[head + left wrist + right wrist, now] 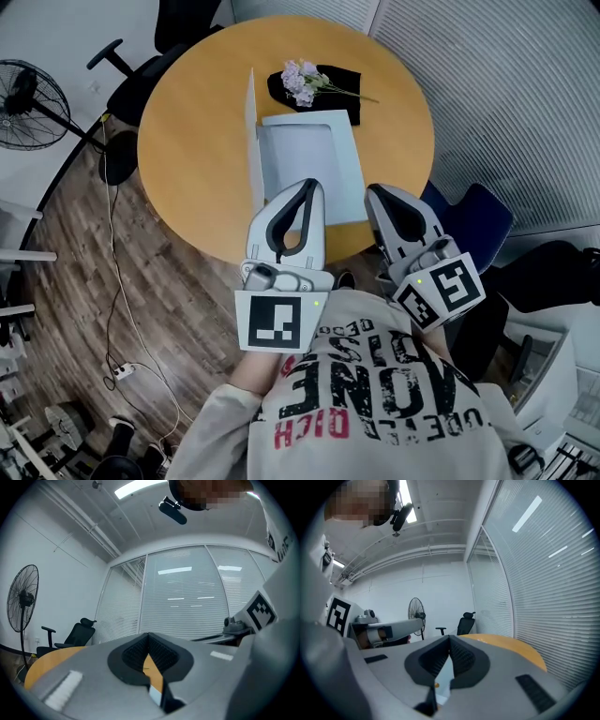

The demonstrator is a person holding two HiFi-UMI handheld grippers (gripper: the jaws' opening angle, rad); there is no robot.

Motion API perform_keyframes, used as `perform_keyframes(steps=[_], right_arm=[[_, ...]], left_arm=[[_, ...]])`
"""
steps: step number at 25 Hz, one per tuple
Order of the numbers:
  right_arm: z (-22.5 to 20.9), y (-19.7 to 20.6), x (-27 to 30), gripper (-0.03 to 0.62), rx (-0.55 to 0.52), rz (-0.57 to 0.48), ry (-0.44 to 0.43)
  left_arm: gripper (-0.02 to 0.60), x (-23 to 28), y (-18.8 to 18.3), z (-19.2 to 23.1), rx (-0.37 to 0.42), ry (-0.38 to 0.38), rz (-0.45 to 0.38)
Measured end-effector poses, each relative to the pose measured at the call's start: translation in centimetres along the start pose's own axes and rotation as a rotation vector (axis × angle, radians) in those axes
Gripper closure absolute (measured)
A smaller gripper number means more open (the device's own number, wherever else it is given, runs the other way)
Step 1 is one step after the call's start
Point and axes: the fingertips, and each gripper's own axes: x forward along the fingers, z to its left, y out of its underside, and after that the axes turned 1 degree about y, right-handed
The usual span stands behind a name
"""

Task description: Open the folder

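Head view: the folder (314, 164) lies open on the round wooden table (192, 141), a little toward the table's near edge. Its long axis runs from the near edge to the far edge. The pale base lies flat. The left cover stands upright along the base's left side, its thin edge turned up to the camera. At the far edge, just beyond the folder, lilac flowers (302, 82) lie on a black cloth (339, 82).

The left gripper (310, 186) reaches in from the near edge with its tip over the folder's near end. The right gripper (377, 191) is just beside the folder's near right corner. Whether either touches the folder cannot be told from here.

Left gripper view: the jaws are clenched, the tips meeting, and there is nothing between them. Through the gap behind the tips show orange tabletop and a pale sliver of folder. A standing fan (21, 604) and an office chair (75, 634) stand at the left.

Right gripper view: the jaws are closed tip to tip and empty. A pale sheet of the folder shows in the gap behind the tips. The table's edge curves away on the right.
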Motion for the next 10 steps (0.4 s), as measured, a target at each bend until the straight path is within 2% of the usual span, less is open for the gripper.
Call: perform_keyframes(steps=[10], right_arm=[[1.2, 0.1, 0.8, 0.582, -0.005, 0.004, 0.002]], left_arm=[[0.571, -0.9, -0.2, 1.3, -0.016, 0.009, -0.015]])
